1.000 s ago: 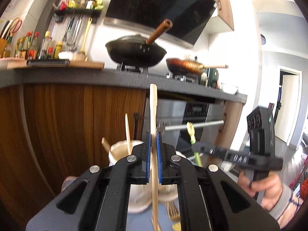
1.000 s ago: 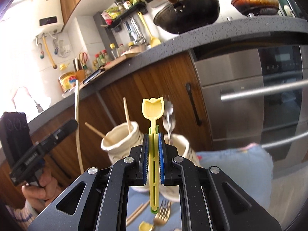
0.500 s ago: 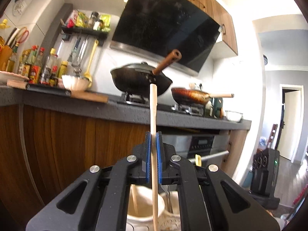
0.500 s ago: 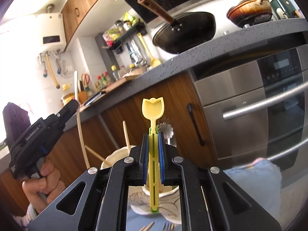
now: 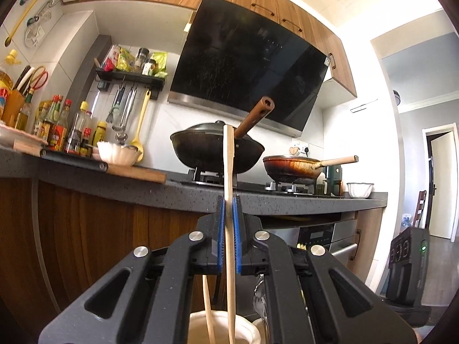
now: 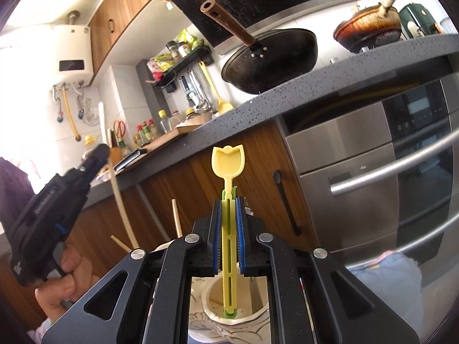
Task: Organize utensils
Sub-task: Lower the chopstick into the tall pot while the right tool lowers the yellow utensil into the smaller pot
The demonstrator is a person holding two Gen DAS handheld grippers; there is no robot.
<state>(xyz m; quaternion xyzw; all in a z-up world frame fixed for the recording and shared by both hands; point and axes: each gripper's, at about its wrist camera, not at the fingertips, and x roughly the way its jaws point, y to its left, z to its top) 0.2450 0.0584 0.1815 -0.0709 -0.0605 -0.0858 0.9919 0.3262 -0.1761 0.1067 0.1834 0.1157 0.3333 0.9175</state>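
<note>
My left gripper is shut on a long wooden chopstick held upright; its lower end reaches into a cream ceramic holder that has another chopstick in it. My right gripper is shut on a yellow tulip-shaped plastic spoon, paired with a green piece, upright over a second cream holder. The left gripper shows at the left of the right wrist view with its chopstick. A metal fork stands in the neighbouring holder.
A dark stone counter runs above wooden cabinets. On it stand a black wok, a brown pan, sauce bottles and a cutting board. A steel oven is to the right. A blue cloth lies below it.
Both grippers have risen and tilted upward with their utensils held. The holders have slid to the bottom edge of both views, with the utensils' lower ends now over them.
</note>
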